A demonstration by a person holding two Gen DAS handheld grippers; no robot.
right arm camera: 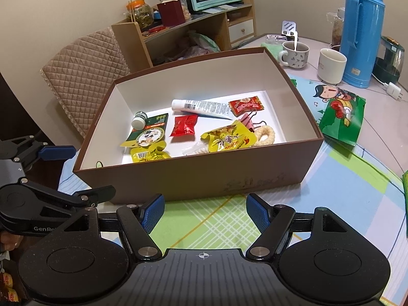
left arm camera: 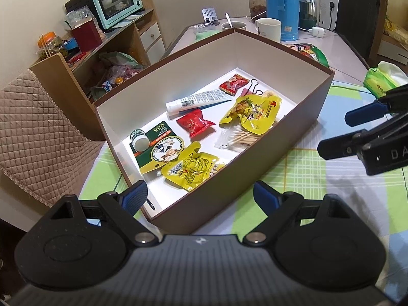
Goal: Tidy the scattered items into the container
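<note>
Brown cardboard forms the box (right arm camera: pixel 193 176) that sits on the checked cloth (right arm camera: pixel 209 219) over my worktop, its white inside lit brightly. Both my tools hang just in front of its near wall. My left tool (left arm camera: pixel 200 197) has its blue pads spread wide apart with nothing between them, poised over the box's near corner. My right tool (right arm camera: pixel 202 213) is likewise spread apart and empty, over the cloth just short of the box.

Inside the box I see the gathered things lying on the floor of it: a white tube (right arm camera: pixel 200 106) toward the far wall, a red sweet packet (right arm camera: pixel 246 107) beside its flat end, a pink binder clip (right arm camera: pixel 248 122) near that, and a second red packet (right arm camera: pixel 184 125) in the middle. A small white-capped bottle (right arm camera: pixel 139 119) lies tilted on a green card (right arm camera: pixel 150 132) toward the left wall. Two yellow snack packets lie nearer me, one (right arm camera: pixel 228 139) partly over a bag of cotton swabs (left arm camera: pixel 238 137), the other (right arm camera: pixel 148 154) against the near wall.

Outside the box, a green snack bag (right arm camera: pixel 341 119) rests on the worktop just off the box's right wall. Further back toward the far edge stand two mugs (right arm camera: pixel 331 65), a blue flask (right arm camera: pixel 362 33) and a green tissue pack (left arm camera: pixel 382 80).
</note>
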